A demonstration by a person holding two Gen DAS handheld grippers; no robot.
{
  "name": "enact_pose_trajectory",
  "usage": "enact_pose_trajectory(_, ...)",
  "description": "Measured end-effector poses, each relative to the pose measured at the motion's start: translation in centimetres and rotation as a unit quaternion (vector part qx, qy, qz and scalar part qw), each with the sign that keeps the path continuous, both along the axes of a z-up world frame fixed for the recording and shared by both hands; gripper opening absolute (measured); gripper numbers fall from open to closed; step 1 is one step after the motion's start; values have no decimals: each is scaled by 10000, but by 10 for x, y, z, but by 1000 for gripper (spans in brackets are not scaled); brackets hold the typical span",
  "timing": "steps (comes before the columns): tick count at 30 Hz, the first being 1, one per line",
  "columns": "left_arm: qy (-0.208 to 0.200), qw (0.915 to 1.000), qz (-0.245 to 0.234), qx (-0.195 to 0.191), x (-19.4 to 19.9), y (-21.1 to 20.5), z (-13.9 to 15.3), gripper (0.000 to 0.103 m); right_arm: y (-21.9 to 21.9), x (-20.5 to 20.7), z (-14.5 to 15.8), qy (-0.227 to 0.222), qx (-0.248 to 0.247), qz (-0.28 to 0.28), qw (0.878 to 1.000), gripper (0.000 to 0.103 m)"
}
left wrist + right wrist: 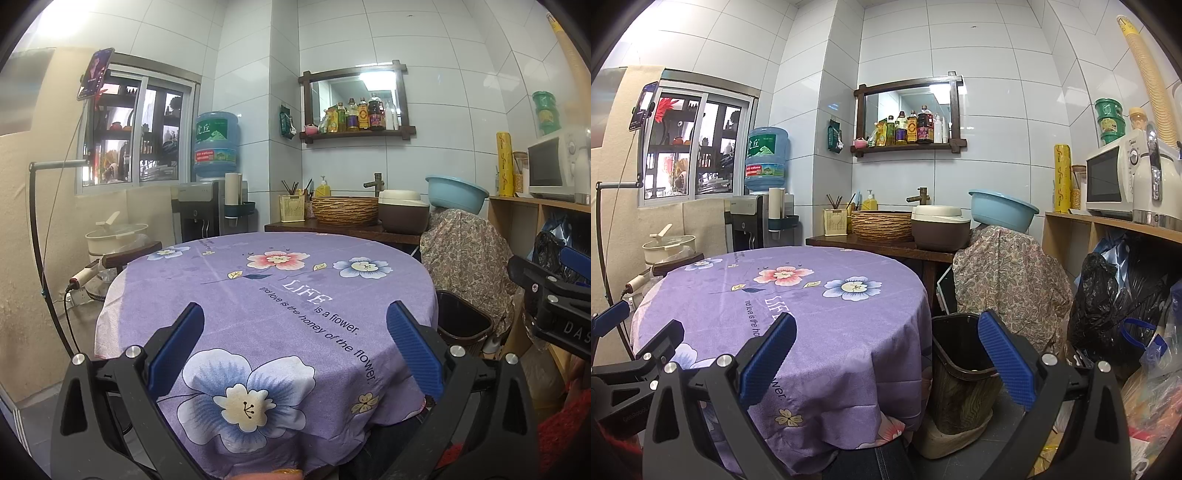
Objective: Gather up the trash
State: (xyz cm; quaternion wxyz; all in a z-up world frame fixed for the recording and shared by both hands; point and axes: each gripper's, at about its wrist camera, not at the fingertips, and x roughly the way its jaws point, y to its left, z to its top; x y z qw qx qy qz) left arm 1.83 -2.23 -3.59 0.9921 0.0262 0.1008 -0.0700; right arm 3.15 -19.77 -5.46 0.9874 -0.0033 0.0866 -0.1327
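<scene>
Holding my left gripper (pixel 295 343) and right gripper (pixel 886 347) both wide and empty over the purple tablecloth (pixel 266 302), I see the trash bin (pixel 964 369) beside the table.

grippers: two, left gripper (pixel 295 345) and right gripper (pixel 886 352), each with two blue pads, spread wide
table (pixel 266 295): one, round, under a purple cloth
big flowers on the cloth: four in the left view
bin (pixel 960 354): one, dark, just beside the table
water jug (pixel 217 146): one, blue
basin (pixel 456 194): one, light blue
rice cooker (pixel 402 210): one
woven basket (pixel 345 209): one
microwave (pixel 1115 181): one
green tubs (pixel 1110 120): a stack, count unclear
yellow roll (pixel 1062 179): one
phone (pixel 95 73): one, on a stand
mirror shelf (pixel 356 99): one
bottles on shelf: several, count unclear
black bag (pixel 1108 295): one
</scene>
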Motion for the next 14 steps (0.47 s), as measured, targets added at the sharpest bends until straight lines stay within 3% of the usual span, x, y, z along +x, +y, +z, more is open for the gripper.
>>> enact_pose_trajectory(14,37,10000,16,10,4,3,0,97,0,0,0,-1,2,0,10000,98)
